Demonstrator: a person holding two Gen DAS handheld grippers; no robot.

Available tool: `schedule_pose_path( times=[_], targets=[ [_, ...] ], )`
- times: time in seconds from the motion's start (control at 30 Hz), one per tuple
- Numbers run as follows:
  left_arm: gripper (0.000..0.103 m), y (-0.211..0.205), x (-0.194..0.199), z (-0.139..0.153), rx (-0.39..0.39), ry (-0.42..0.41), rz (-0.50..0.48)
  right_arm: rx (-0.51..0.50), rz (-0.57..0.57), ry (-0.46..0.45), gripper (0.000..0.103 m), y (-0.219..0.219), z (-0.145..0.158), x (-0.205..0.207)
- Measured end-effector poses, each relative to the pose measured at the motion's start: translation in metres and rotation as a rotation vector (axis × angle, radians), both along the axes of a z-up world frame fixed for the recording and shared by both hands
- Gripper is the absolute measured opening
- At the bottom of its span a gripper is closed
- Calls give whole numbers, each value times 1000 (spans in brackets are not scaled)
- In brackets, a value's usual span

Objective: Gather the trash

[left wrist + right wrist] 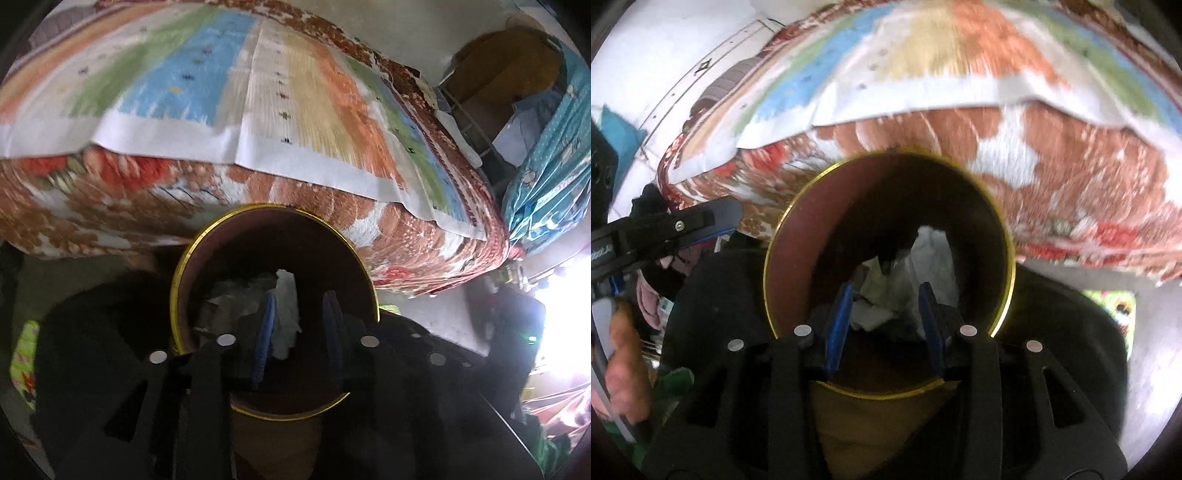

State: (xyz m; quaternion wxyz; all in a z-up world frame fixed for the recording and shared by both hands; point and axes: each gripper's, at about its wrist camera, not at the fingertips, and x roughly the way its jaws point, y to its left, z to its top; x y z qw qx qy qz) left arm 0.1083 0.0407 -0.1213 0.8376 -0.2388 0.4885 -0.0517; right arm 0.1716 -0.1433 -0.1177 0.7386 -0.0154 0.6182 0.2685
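Observation:
A round bin with a gold rim and red-brown inner wall [229, 251] [812, 221] stands below both grippers, against the side of a bed. Crumpled white tissue and paper [934, 254] lie in its bottom. My left gripper [300, 297] hangs over the bin mouth with its blue pads apart. A white tissue [288, 314] lies by its left pad, clear of the right pad. My right gripper [886, 287] is open above the bin, with nothing pressed between its pads and only the paper below. At the left edge of the right wrist view, the left gripper's fingers [713, 216] show.
The bed carries a red and brown floral blanket [110, 199] [1071, 166] under a striped pastel cloth [258, 92]. Something black [92, 332] surrounds the bin. A blue patterned curtain [546, 166] hangs at the right. A person's hand [624, 362] is at the lower left.

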Motion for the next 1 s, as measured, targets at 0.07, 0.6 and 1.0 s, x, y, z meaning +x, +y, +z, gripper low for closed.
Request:
schedule_pose_path(
  times=[0.07, 0.6, 1.0],
  targets=[
    [35, -3, -6, 8, 35, -9, -16, 2, 11, -52, 36, -4, 14, -5],
    [94, -20, -70, 55, 204, -71, -37, 56, 19, -205, 72, -44, 85, -51],
    [97, -26, -83, 49, 228, -65, -39, 71, 23, -224, 94, -47, 100, -62]
  ],
)
